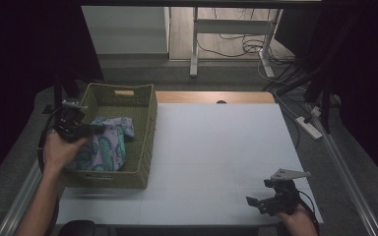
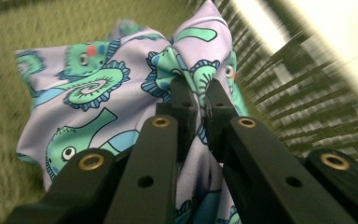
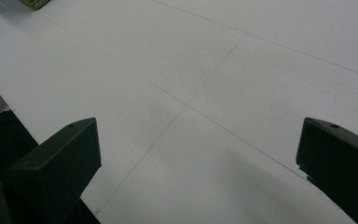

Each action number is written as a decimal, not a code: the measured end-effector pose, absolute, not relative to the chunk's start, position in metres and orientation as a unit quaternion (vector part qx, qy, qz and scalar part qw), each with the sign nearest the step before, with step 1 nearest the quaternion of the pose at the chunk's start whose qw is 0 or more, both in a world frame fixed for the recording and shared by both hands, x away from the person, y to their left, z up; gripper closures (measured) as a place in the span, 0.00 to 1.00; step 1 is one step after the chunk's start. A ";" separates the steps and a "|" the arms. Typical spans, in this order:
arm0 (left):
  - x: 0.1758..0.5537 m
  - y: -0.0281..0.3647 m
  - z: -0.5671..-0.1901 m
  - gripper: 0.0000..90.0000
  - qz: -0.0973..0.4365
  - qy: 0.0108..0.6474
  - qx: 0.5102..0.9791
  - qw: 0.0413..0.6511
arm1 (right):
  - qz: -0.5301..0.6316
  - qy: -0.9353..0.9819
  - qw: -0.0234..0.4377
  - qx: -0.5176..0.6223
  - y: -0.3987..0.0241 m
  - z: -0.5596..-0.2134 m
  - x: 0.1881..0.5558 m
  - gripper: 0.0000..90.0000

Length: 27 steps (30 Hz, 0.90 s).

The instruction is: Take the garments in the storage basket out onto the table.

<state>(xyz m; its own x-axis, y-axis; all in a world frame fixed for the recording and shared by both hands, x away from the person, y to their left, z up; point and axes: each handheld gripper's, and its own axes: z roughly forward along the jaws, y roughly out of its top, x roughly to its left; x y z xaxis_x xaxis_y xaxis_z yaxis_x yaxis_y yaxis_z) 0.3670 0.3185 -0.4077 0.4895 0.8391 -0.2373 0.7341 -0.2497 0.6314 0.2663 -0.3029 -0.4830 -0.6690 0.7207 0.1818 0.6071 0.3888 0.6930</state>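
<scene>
A lilac cloth (image 1: 106,147) printed with green and blue sea creatures lies in a woven green basket (image 1: 150,123) at the table's left. My left gripper (image 1: 101,129) hangs over the basket, its jaws shut on a bunched fold of the cloth. In the left gripper view the cloth (image 2: 98,84) is pinched between the two black jaws of that gripper (image 2: 200,91) and pulled up into a peak above the basket's floor (image 2: 0,93). My right gripper (image 1: 253,202) rests near the table's front right corner; in its own view the right gripper (image 3: 200,140) stands wide open over bare table.
The white table (image 1: 216,142) stretches from the basket to the right edge, with a wooden strip along its far side. Beyond it, table legs and cables stand on the floor. The basket's wall (image 2: 279,107) rises just right of the held cloth.
</scene>
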 end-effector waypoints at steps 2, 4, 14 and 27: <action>0.367 0.317 -0.400 0.95 0.071 0.495 0.782 0.372 | 0.381 0.830 0.074 0.400 -0.303 -0.483 0.266 0.00; 0.368 0.315 -0.388 0.95 0.071 0.485 0.776 0.396 | 0.381 0.830 0.074 0.400 -0.303 -0.483 0.266 0.00; 0.372 0.300 -0.347 0.95 0.086 0.456 0.763 0.449 | 0.382 0.829 0.074 0.402 -0.304 -0.483 0.267 0.00; 0.385 0.264 -0.296 0.95 0.087 0.400 0.758 0.508 | 0.382 0.827 0.073 0.406 -0.304 -0.483 0.267 0.00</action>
